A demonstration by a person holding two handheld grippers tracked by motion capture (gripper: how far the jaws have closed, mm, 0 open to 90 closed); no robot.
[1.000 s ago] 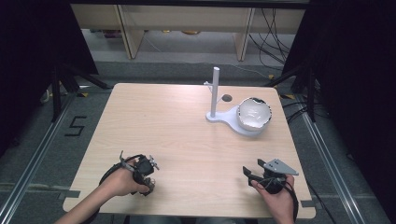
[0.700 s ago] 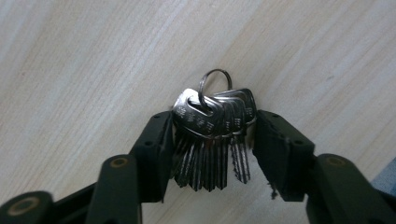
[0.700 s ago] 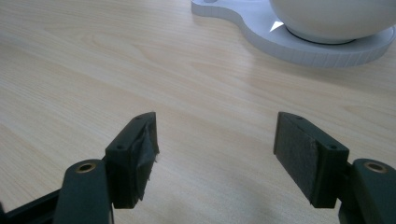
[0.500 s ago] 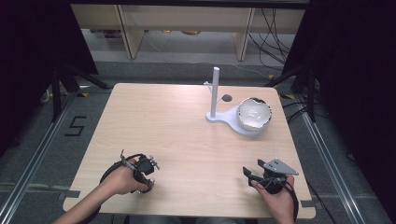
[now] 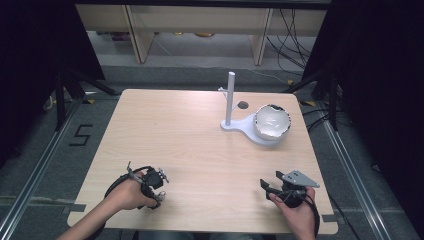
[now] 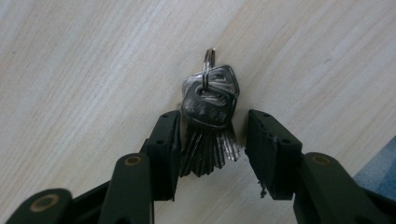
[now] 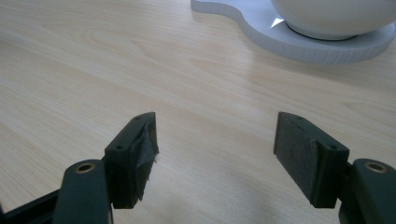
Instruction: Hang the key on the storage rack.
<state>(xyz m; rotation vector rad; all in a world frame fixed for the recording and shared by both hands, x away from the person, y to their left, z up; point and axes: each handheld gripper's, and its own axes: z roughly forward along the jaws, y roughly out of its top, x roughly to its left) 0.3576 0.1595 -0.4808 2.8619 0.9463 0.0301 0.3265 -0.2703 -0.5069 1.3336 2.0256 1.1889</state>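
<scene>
My left gripper [image 6: 212, 140] fingers just closed in, then eased back a bit round the key bunch [image 6: 208, 123] lying on the counter [image 5: 200, 145] btwn them, no firm pinch yet, so pickup's pending; right gripper [image 7: 215, 154] open, empty.

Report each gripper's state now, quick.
Left gripper: jaws have just been moving, now part open around the bunch of keys on the table; one pad touches, no clamp.
Right gripper: open, holding nothing.
</scene>
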